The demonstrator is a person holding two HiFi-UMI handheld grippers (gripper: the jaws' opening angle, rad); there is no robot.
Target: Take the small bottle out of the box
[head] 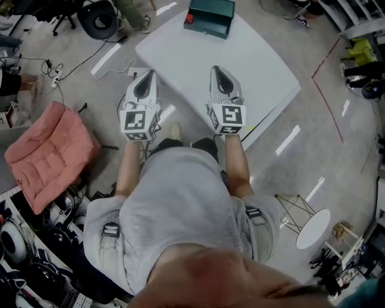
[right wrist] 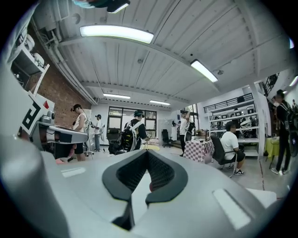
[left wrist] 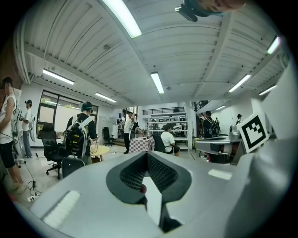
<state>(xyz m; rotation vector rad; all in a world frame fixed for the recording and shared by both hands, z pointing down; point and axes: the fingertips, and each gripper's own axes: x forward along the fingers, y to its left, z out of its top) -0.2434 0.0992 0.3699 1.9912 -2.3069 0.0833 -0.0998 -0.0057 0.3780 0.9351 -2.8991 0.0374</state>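
A dark green box (head: 210, 17) sits at the far end of the white table (head: 264, 66), with a small red part (head: 189, 18) at its left end; no bottle shows. My left gripper (head: 146, 77) and right gripper (head: 220, 71) rest side by side near the table's front edge, pointing away from me, well short of the box. Both are shut with nothing in them. In the left gripper view the black pads (left wrist: 160, 174) of the left gripper (left wrist: 147, 154) meet at the tip. The right gripper (right wrist: 147, 152) looks the same in its own view.
A pink cushion (head: 51, 153) lies on the floor at the left, with cables (head: 60, 66) and a black chair (head: 99, 18) beyond it. A small round white side table (head: 313, 228) stands at the right. Several people (right wrist: 132, 130) stand or sit across the room.
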